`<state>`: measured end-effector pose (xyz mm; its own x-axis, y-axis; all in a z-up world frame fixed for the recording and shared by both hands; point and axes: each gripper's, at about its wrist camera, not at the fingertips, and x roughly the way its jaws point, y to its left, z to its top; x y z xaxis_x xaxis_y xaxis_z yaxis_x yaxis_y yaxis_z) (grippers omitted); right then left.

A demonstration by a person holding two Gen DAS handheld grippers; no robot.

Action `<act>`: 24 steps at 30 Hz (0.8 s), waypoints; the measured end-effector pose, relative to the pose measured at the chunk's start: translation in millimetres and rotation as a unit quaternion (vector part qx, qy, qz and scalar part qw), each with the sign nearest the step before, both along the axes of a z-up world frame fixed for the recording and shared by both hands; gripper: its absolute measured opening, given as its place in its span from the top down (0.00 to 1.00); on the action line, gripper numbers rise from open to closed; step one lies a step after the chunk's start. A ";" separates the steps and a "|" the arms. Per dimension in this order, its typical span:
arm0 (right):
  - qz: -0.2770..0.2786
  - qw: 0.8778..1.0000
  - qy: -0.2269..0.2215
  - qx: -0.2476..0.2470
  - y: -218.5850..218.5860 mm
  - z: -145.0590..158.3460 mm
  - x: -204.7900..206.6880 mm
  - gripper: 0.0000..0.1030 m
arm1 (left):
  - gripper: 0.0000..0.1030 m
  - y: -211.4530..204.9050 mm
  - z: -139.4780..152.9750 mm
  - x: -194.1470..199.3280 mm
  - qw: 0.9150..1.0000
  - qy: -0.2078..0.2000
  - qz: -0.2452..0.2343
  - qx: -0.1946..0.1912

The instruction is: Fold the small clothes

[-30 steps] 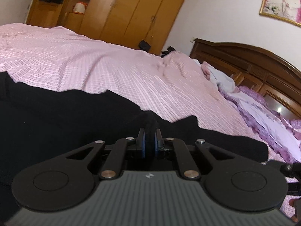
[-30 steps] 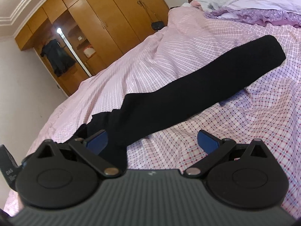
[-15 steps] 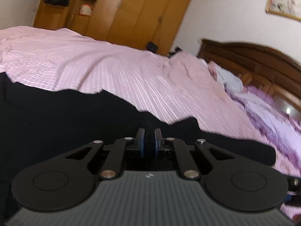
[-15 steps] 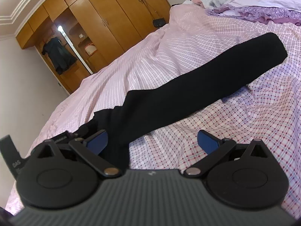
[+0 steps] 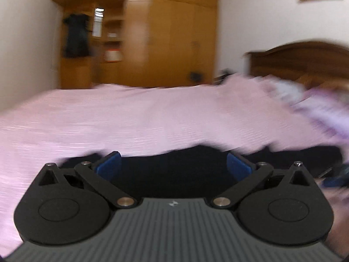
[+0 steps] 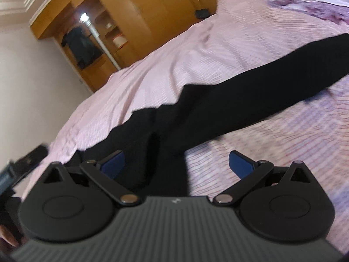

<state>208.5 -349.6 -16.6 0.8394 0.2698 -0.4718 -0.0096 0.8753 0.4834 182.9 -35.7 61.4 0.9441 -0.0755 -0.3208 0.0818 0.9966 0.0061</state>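
Observation:
A long black garment [image 6: 250, 91] lies stretched across the pink bed [image 6: 174, 50], its far end at the right. In the left wrist view, which is blurred, the garment [image 5: 174, 170] lies just beyond my left gripper [image 5: 173, 167], which is open with blue pads [image 5: 109, 166] wide apart and holds nothing. My right gripper [image 6: 176, 166] is open over the garment's bunched near end, its blue pads [image 6: 238, 163] spread; the right pad is over the checked sheet.
A wooden wardrobe [image 5: 152, 39] with a dark garment [image 5: 76, 37] hanging in it stands behind the bed. A dark wooden headboard [image 5: 301, 61] and purple bedding [image 6: 309, 2] are at the right. My left gripper shows at the left edge of the right wrist view [image 6: 24, 163].
My left gripper was shut on the black garment and has opened, letting it go. Its view has swung and lifted, and is blurred. My right gripper stays open and has tilted.

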 end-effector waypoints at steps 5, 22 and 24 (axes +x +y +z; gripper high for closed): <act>0.042 0.998 -0.002 -0.046 41.7 -4.4 7.8 0.00 | 0.00 124.7 -35.8 5.5 0.985 0.106 0.122 0.063; 0.089 0.984 -0.004 -0.153 94.1 -30.0 23.5 0.00 | 0.00 130.1 -87.9 45.5 0.973 0.110 0.098 0.175; 0.092 0.986 -0.024 -0.137 93.7 -23.0 30.7 0.00 | 0.00 129.9 -86.4 44.2 0.975 0.109 0.087 0.173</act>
<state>239.3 -255.9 -39.6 0.8111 0.2868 -0.5098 -0.1972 0.9546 0.2232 227.1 94.2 -25.0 0.8394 0.2285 -0.4932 -0.0517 0.9368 0.3461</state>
